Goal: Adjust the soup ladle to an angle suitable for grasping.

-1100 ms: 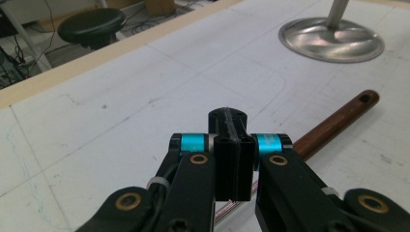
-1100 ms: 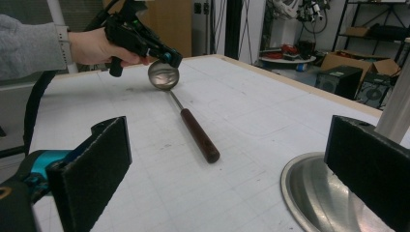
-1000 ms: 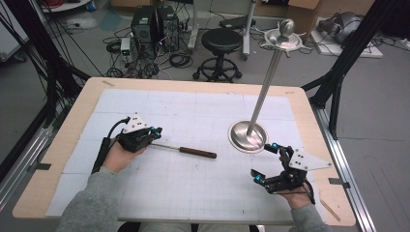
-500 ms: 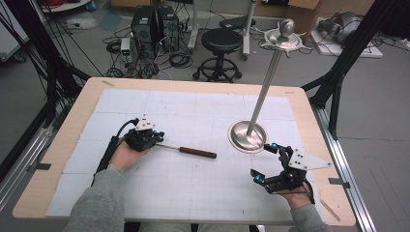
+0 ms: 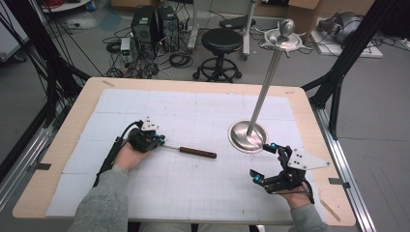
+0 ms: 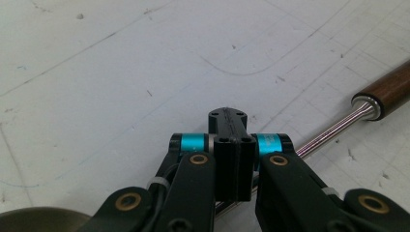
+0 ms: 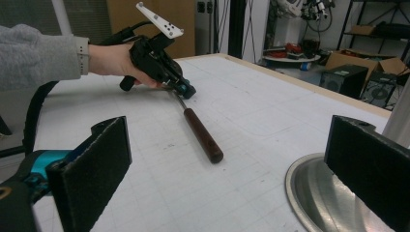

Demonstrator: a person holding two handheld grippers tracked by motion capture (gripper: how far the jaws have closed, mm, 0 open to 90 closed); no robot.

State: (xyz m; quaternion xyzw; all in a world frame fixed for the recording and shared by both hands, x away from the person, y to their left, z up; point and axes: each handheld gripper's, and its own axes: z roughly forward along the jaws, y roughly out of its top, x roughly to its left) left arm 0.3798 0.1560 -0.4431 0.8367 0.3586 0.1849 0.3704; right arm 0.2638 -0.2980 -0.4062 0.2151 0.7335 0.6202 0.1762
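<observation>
While our left hand-held gripper [image 5: 157, 141] pinches the metal shaft of the wooden-handled tool [image 5: 191, 151] lying on the tabletop [image 5: 203, 106], our right hand-held gripper [image 5: 263, 163] waits spread beside the steel stand [image 5: 247, 136]. We judge lifting comes next.

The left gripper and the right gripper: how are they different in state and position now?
The left gripper is shut on the metal shaft of the wooden-handled tool; the right gripper is open and holds nothing. The left one points at the table beside the tool; the right one faces the steel stand, its base between the fingers. A hand holds each.
</observation>
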